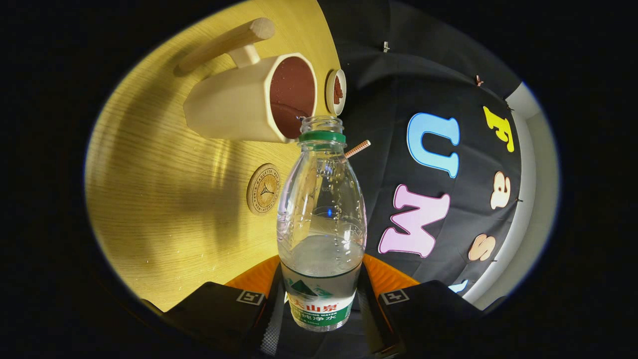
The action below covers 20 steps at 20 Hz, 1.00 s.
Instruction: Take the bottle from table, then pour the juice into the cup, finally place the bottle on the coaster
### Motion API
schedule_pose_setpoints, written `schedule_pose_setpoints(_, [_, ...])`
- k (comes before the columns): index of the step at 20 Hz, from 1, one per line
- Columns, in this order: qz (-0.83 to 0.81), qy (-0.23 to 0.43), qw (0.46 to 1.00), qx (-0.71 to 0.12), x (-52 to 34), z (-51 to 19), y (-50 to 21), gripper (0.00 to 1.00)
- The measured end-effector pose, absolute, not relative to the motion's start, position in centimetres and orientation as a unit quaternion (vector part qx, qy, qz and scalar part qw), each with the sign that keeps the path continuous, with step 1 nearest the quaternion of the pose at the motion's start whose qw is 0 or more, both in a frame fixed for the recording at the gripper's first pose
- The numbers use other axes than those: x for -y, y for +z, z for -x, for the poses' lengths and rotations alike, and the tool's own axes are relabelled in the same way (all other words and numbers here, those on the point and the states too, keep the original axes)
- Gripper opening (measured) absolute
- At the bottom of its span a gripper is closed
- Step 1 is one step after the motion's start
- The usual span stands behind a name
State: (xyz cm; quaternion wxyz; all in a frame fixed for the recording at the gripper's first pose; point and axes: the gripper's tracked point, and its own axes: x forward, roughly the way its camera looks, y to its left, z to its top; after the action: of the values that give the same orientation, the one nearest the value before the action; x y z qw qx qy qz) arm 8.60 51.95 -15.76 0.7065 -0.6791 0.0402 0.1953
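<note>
While the open-necked plastic water bottle (321, 219) is held tipped with its mouth just at the rim of the cream wooden-handled cup (249, 99), the pour should go best with a slow, steady tilt that keeps the mouth over the cup's brown inside. Both fingers of the gripper (319, 304) are clamped on the bottle's labelled lower body, parted only to its width. Beyond, the round coaster (263, 188) lies on the wooden desk (164, 199) near its edge, below the cup.

A light wood-grain counter (164, 199). A small round white dish (336, 91) with something reddish-brown inside sits near its far edge. Nearby, a red-and-white striped straw (358, 148) pokes out.
</note>
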Motion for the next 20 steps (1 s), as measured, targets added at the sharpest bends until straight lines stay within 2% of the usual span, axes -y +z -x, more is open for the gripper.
schedule_pose_setpoints(20, [0.715, 0.186, 0.673, -0.027, -51.6, -8.8, -14.3, 0.69])
